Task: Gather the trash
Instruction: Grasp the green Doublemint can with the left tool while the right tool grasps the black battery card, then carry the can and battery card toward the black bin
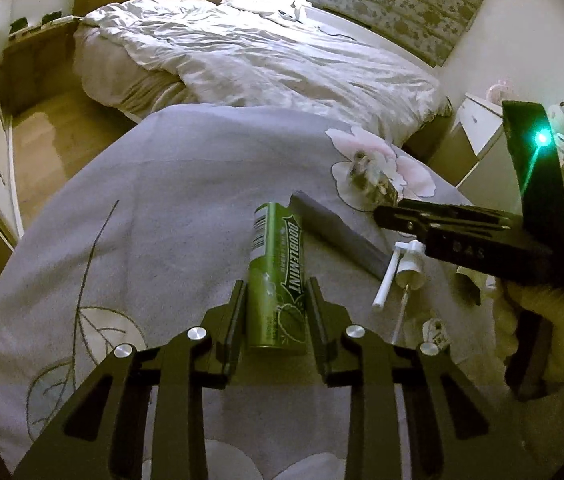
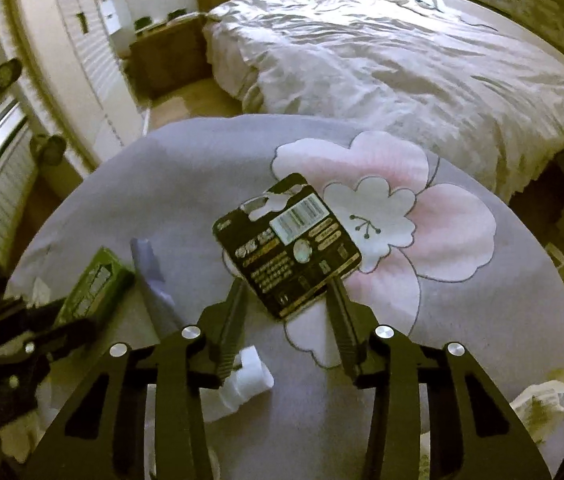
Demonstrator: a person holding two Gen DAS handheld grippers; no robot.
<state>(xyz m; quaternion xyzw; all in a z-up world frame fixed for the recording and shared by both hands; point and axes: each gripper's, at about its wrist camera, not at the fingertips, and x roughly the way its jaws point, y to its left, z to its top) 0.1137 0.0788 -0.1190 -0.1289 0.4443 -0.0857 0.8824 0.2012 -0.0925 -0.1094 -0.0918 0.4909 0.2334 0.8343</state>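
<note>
Gripping a glossy green cylindrical tube (image 1: pixel 276 276) (label crinkled), left gripper (image 1: pixel 276 300).

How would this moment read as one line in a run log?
left gripper: closed on gum box | right gripper: closed on black card | both on grey cloth

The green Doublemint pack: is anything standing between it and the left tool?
Nothing visible does. The green Doublemint pack already lies between the fingers of the left tool. The grey flat piece and the white spray nozzle lie beside it, toward the right tool.
</note>
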